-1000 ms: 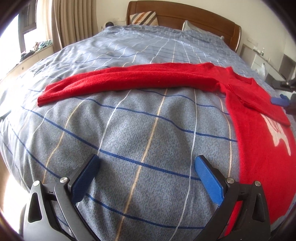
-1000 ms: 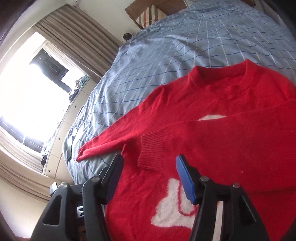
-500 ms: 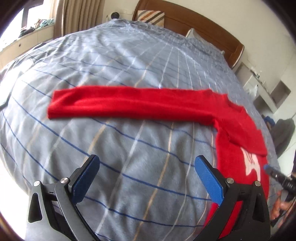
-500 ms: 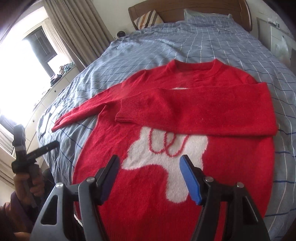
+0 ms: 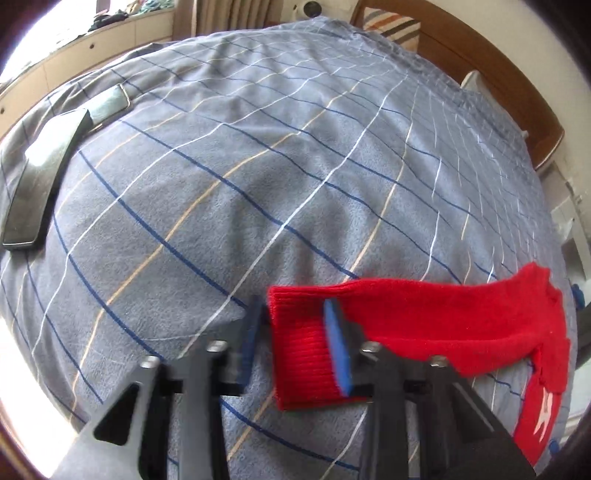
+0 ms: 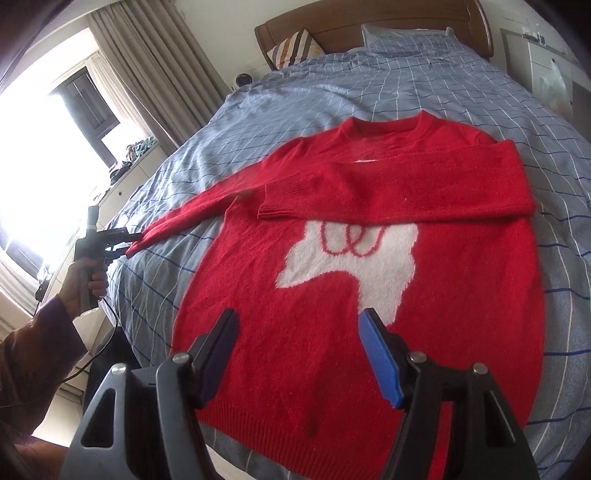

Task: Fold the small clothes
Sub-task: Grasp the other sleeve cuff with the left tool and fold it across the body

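Observation:
A red sweater [image 6: 369,295] with a white figure lies flat on the bed. One sleeve [image 6: 388,188] is folded across its chest. The other sleeve [image 5: 424,317] stretches out to the left. My left gripper [image 5: 295,332] is at that sleeve's ribbed cuff [image 5: 299,354], its jaws narrowed with one blue pad on the cuff; it also shows in the right wrist view [image 6: 129,240] at the cuff's tip. My right gripper [image 6: 299,354] is open and empty above the sweater's hem.
The bed has a blue-grey checked cover [image 5: 258,166]. Two dark flat devices [image 5: 40,177] lie near its left edge. A wooden headboard [image 6: 369,22] and pillows are at the far end. A window and curtains [image 6: 147,74] are on the left.
My left gripper has moved in to the cuff of the stretched sleeve and its jaws have narrowed. My right gripper has drawn back towards the hem, still open.

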`<state>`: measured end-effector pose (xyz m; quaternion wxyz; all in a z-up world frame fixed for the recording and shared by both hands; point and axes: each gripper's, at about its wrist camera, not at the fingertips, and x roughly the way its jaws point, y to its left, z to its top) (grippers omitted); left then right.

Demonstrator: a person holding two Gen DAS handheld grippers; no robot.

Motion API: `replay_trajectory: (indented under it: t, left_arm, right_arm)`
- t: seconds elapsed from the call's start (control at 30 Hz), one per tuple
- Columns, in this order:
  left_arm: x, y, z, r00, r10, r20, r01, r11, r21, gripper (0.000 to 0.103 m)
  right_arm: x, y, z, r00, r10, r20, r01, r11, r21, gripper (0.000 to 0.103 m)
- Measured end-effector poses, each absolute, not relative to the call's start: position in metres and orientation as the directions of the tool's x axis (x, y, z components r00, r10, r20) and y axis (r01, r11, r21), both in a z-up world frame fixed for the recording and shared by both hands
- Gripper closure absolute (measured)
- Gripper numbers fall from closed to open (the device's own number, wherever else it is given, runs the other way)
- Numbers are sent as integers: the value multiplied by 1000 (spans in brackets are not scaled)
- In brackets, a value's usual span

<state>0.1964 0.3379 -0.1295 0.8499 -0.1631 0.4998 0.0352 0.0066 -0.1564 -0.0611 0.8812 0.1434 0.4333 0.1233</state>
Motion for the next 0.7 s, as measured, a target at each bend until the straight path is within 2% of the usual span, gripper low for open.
replay_trajectory:
  t: [0.03, 0.13, 0.23, 0.47, 0.57, 0.7]
  left_arm:
    - [196, 335, -126, 495, -101, -863, -230, 943, -242, 101]
    - [194, 324, -90, 533, -81, -842, -200, 955, -219, 101]
    - [199, 288, -32, 591, -113, -799, -94, 974, -207, 101]
    - [208, 119, 99, 650, -371, -663, 288, 928, -237, 101]
    - [204, 37, 118, 610, -473, -636, 426, 872, -241, 101]
    - [187, -55, 102, 536, -549, -642, 547, 804, -231, 101]
  right_arm:
    - [3, -160, -59, 601, 338, -724, -88, 928, 361, 36]
    - [-11, -172, -48, 633, 306, -711, -73, 938, 338, 36]
    - [-29, -186, -41, 665, 269, -697, -52, 947, 316, 36]
    - [-59, -225, -43, 718, 221, -660, 50, 929, 366, 36]
    - [-69, -241, -45, 733, 200, -650, 91, 918, 385, 36]
    - [-83, -259, -47, 741, 165, -651, 135, 913, 385, 36]
